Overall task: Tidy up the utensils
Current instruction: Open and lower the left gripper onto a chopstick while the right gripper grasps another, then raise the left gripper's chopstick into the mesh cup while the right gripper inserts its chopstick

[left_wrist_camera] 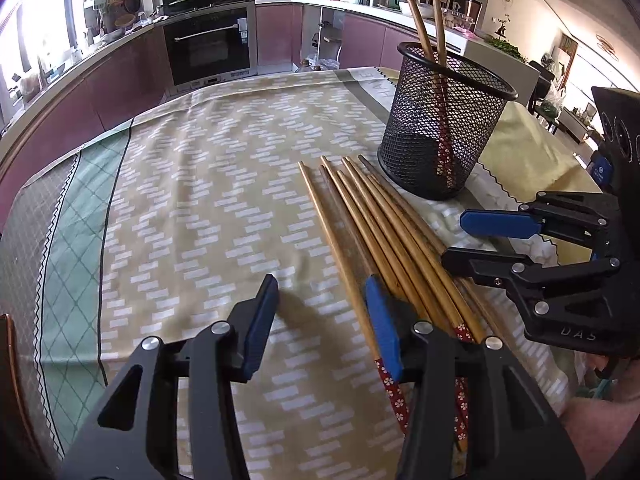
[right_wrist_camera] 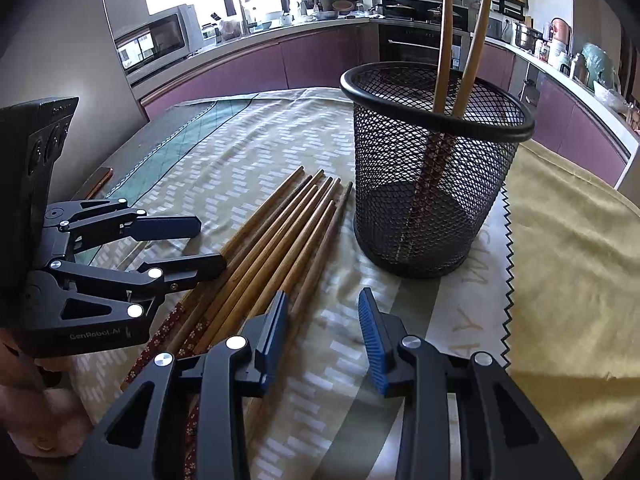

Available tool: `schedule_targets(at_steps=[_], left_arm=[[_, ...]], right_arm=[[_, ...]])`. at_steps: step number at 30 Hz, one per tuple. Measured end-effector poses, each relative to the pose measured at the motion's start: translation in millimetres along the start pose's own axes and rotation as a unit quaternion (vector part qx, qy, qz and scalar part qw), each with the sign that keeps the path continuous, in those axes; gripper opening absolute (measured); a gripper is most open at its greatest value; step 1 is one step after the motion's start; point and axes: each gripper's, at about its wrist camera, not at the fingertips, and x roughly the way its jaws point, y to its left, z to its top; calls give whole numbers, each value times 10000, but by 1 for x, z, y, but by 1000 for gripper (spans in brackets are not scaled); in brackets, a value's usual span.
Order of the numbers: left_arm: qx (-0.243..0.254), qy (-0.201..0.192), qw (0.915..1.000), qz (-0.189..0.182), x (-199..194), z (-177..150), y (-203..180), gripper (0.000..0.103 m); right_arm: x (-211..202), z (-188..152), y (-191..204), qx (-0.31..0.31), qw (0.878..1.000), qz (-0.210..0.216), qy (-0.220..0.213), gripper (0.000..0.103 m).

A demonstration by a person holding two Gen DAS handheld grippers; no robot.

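Several wooden chopsticks (left_wrist_camera: 384, 232) with red flowered handles lie side by side on the patterned tablecloth; they also show in the right wrist view (right_wrist_camera: 280, 236). A black mesh cup (left_wrist_camera: 444, 120) stands upright just beyond them with two chopsticks (left_wrist_camera: 432, 20) in it; the cup also shows in the right wrist view (right_wrist_camera: 432, 176). My left gripper (left_wrist_camera: 322, 304) is open and empty, low over the cloth, its right finger beside the bundle. My right gripper (right_wrist_camera: 324, 312) is open and empty, just right of the bundle, in front of the cup. Each gripper shows in the other's view, the right one (left_wrist_camera: 468, 240) and the left one (right_wrist_camera: 208, 244).
The tablecloth (left_wrist_camera: 200, 200) covers the table. A yellow cloth (right_wrist_camera: 568, 240) lies right of the cup. Kitchen counters, an oven (left_wrist_camera: 208, 44) and a microwave (right_wrist_camera: 156, 40) stand beyond the table's far edge. A brown object (right_wrist_camera: 100, 180) lies at the table's left edge.
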Motion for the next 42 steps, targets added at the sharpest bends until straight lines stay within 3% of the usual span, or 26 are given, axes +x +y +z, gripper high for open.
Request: schedule_targets(at_steps=[8, 11, 18, 31, 42], left_arm=[[68, 64, 9999, 75, 11, 12, 0, 39], [26, 82, 9999, 68, 14, 17, 1, 30], [-263, 70, 9996, -76, 16, 18, 6, 12], [-557, -111, 9979, -298, -7, 9, 16, 8], [-451, -711, 9935, -770, -67, 19, 13, 7]], right_arm=[[11, 7, 9, -107, 9999, -124, -1, 20], [13, 9, 6, -19, 10000, -40, -15, 11], [10, 7, -6, 353, 9992, 185, -65, 7], [-15, 2, -15, 424, 9970, 545, -341, 6], [-57, 9, -22, 437, 9913, 888, -867, 6]])
